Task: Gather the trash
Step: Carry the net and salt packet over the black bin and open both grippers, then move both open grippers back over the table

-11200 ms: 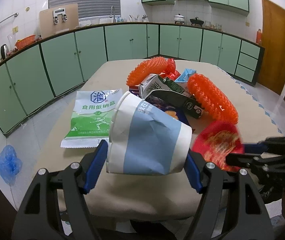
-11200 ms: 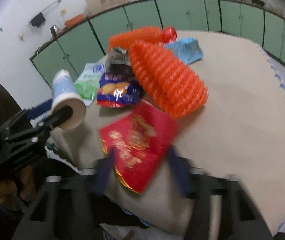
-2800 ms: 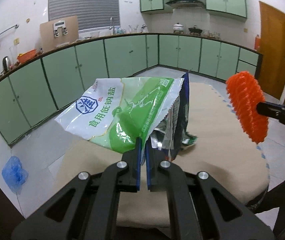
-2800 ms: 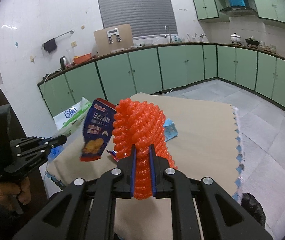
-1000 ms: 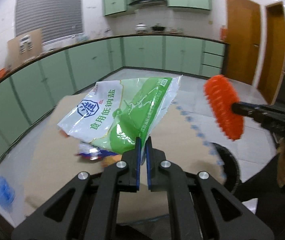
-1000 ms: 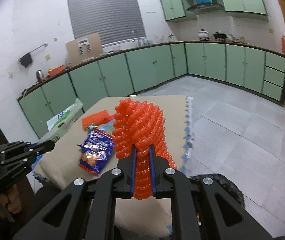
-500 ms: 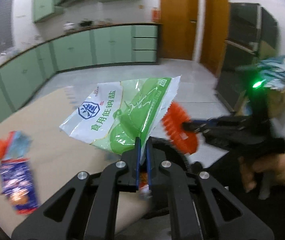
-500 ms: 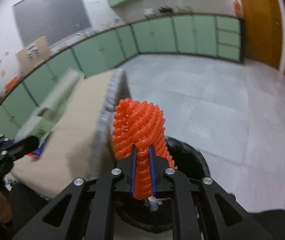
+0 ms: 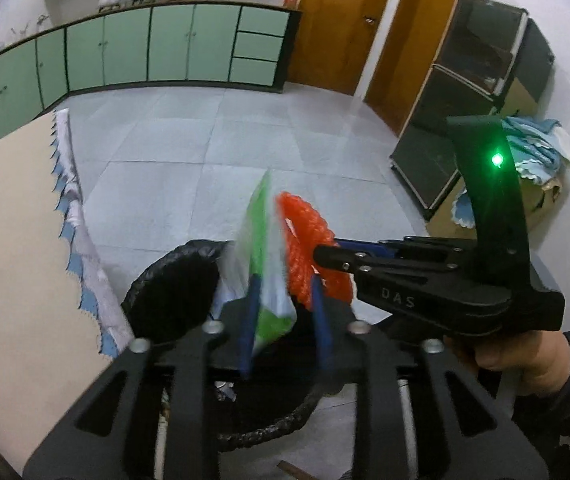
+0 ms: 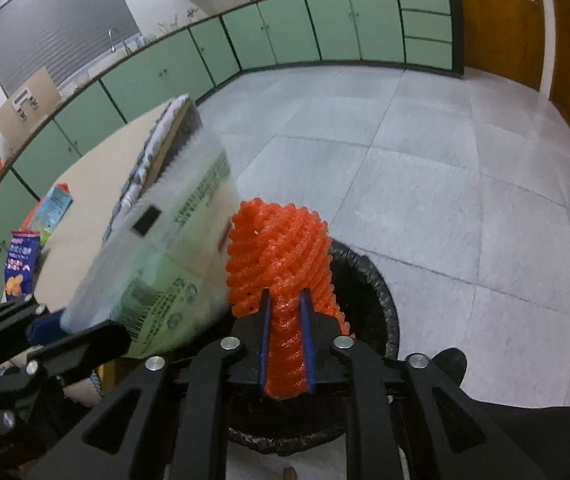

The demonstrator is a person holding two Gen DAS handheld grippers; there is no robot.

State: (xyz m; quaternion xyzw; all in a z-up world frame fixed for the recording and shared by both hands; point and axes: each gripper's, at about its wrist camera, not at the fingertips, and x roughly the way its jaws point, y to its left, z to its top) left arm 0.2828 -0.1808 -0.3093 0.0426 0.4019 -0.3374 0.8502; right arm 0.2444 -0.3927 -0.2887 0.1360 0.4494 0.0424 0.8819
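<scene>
My left gripper point(image 9: 285, 316) is open over the black-lined trash bin point(image 9: 165, 292). The green and white salt bag point(image 9: 263, 256) hangs blurred between its fingers, slipping down. In the right wrist view the salt bag point(image 10: 157, 272) shows beside the left gripper point(image 10: 65, 340). My right gripper point(image 10: 287, 344) is shut on the orange foam net point(image 10: 281, 264) and holds it above the bin point(image 10: 369, 280). The net point(image 9: 305, 248) and the right gripper point(image 9: 325, 256) also show in the left wrist view, right of the bag.
The table with the beige cloth point(image 9: 13, 248) stands left of the bin. A blue snack bag point(image 10: 21, 268) and a light blue wrapper point(image 10: 57, 200) lie on it. Green cabinets point(image 10: 325, 28) line the far wall. A black cabinet point(image 9: 465, 120) stands at the right.
Both grippers swung from the table to above the bin. My left gripper has opened and the salt bag is dropping. The right gripper's jaws have parted slightly but still hold the net.
</scene>
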